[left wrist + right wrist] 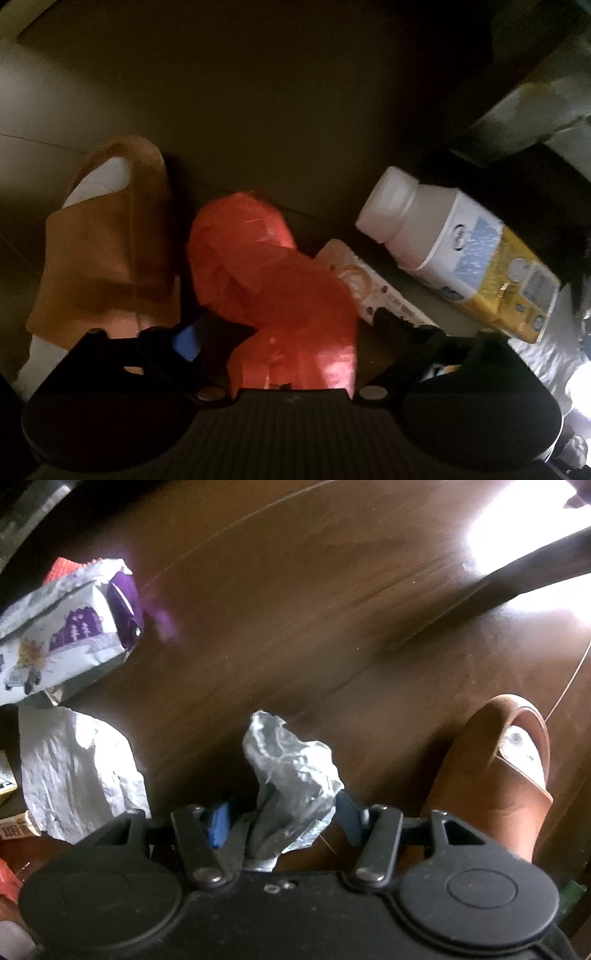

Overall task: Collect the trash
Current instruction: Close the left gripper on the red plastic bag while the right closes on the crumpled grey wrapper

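Observation:
In the left wrist view a crumpled red plastic bag [266, 258] lies on the dark floor. My left gripper [290, 330] points down over it and is open, with the bag's near end between the fingers; I see no pad pressing on it. In the right wrist view my right gripper [282, 823] is shut on a crumpled grey plastic wad [291, 768], which bunches between the blue pads [218, 827] and sticks out past them above the brown floor.
A white bottle with a yellow and blue label [461, 251] and a small printed packet [369, 288] lie right of the red bag. A person's foot in a brown slipper [107, 251] stands left of it, and a slippered foot [491, 775] right of the wad. A purple-capped carton [66, 635] and white crumpled paper [77, 771] lie left.

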Available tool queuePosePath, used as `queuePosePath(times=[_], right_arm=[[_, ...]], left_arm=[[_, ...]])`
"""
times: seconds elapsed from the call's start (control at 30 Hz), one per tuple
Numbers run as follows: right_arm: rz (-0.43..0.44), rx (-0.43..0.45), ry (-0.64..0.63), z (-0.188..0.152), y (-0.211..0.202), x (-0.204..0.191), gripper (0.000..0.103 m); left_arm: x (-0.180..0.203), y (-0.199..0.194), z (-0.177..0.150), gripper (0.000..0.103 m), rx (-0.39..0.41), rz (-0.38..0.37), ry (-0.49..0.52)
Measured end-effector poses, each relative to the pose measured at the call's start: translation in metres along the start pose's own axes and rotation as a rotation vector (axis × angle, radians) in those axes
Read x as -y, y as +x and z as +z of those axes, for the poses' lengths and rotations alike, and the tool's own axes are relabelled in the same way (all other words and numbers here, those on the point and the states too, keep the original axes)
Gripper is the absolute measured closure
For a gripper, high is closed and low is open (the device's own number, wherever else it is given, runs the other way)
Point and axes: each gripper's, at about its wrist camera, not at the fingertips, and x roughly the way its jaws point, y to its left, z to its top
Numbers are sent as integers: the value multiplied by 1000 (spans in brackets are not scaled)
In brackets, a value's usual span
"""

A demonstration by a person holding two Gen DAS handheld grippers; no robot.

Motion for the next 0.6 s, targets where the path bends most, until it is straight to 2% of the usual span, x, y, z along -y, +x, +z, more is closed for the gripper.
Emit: queuePosePath(times=[0.07, 0.1, 0.13, 0.23, 0.3, 0.4, 0.5, 0.6], right_arm=[[-4, -3, -2, 0, 2, 0, 50], [-7, -5, -2, 0, 3, -1, 55], [-7, -15, -3, 1, 5, 0, 71], [-3, -26, -6, 1, 5, -1, 80], [-13, -27, -21, 1, 2, -4, 82], [-6, -24, -33, 0, -6, -10, 84], [6, -20, -23, 0, -24, -17, 85], [12, 14, -40, -1, -50, -23, 86]], left_arm=[[-4, 2, 0, 14, -7, -15, -25], [-5, 2, 0, 16, -7, -22, -33], [-6, 2, 0, 18, -4, -30, -33], [-4, -1, -1, 34, 3, -56, -16], [-5, -3, 0, 61, -5, -78, -27], [-7, -10, 0, 77, -20, -87, -50], [-10, -20, -4, 85, -26, -109, -64], [-9, -36, -5, 87, -27, -124, -62]])
